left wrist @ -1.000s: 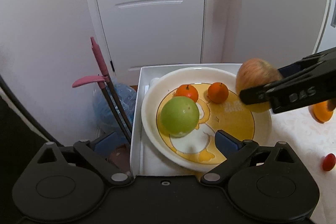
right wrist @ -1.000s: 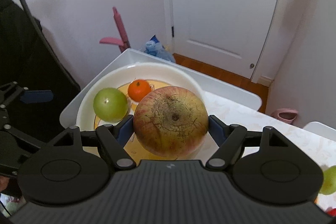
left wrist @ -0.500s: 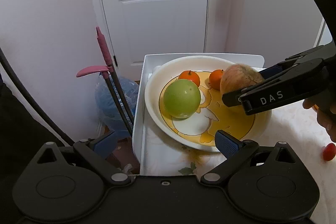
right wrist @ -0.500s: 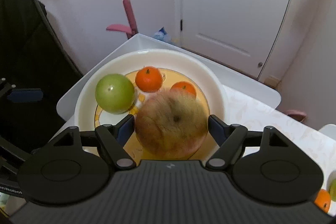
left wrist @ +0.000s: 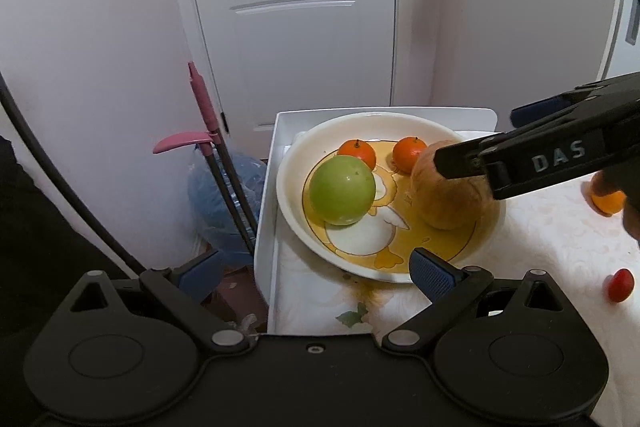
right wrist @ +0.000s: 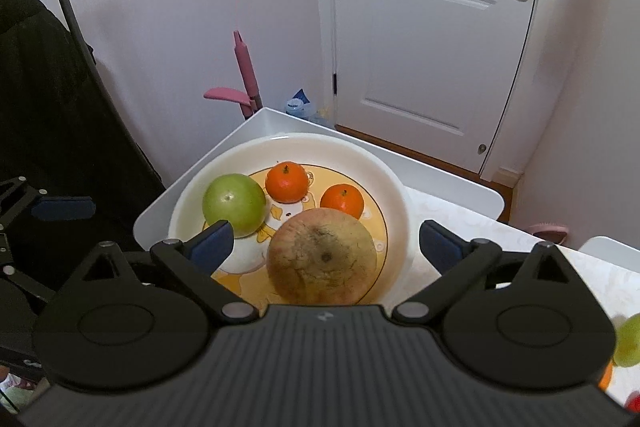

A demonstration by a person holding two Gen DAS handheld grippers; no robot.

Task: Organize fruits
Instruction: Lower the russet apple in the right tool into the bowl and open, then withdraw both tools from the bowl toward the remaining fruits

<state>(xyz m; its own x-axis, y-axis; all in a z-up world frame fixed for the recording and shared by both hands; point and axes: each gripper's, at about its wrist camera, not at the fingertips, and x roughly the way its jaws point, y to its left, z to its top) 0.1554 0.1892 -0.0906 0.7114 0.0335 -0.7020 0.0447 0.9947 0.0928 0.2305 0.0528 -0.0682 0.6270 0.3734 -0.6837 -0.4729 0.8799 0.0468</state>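
Note:
A white plate with a yellow duck picture [left wrist: 288, 187] [right wrist: 396, 195] sits in a white tray [left wrist: 266, 227] [right wrist: 240, 131]. On it lie a green apple [left wrist: 342, 189] [right wrist: 234, 205], two small oranges [left wrist: 357, 153] [left wrist: 409, 154] [right wrist: 287, 181] [right wrist: 342, 201] and a large reddish-yellow apple [left wrist: 452, 203] [right wrist: 322, 257]. My right gripper [right wrist: 322, 243] is open, its jaws spread wide on either side of the reddish apple, which rests on the plate. My left gripper [left wrist: 316, 269] is open and empty, near the plate's front rim.
An orange [left wrist: 608, 201] and a small red fruit [left wrist: 620, 285] lie on the patterned tablecloth [left wrist: 560, 247] at right. A green fruit [right wrist: 628, 341] shows at the right wrist view's edge. Pink-handled tools [left wrist: 204, 115] and a white door [left wrist: 300, 7] stand behind.
My right gripper lowered the reddish apple onto the plate and opened, letting it go. The left gripper drew back slightly.

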